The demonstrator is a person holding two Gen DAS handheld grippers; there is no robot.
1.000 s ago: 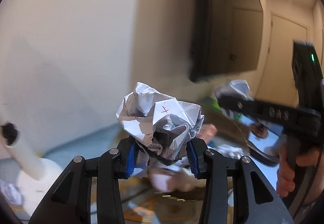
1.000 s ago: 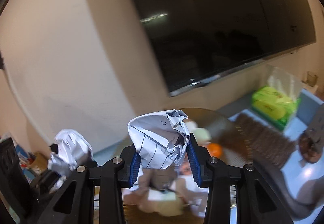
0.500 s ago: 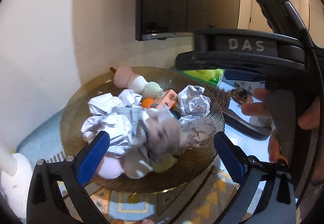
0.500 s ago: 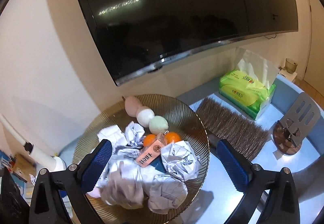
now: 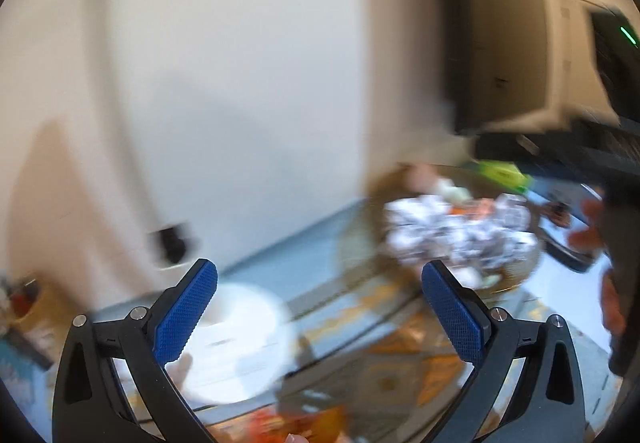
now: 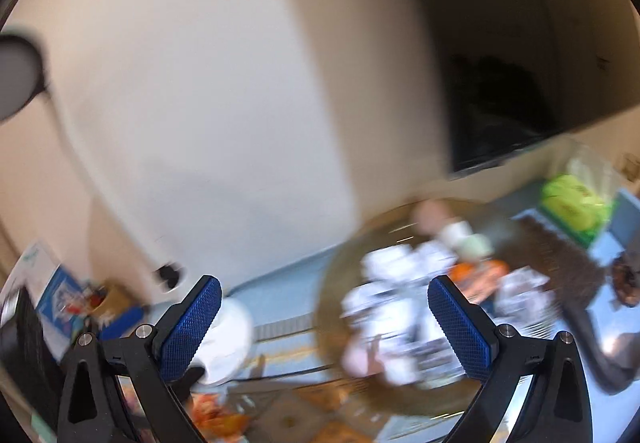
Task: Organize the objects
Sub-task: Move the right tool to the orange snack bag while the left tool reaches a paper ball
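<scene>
Both views have swung left since a moment ago (heavy blur): left gripper (image 5: 319, 314) and right gripper (image 6: 324, 323) gape empty, the paper-filled bowl (image 6: 332, 307) right of the fingers.

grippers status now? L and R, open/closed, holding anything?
Left gripper: open, holding nothing.
Right gripper: open, holding nothing.

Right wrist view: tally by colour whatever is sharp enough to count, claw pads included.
Blue claw pads: 2
Green pack: 1
Brown bowl: 1
White base: 1
Total: 5
Paper balls in the bowl: too blurred to count.
</scene>
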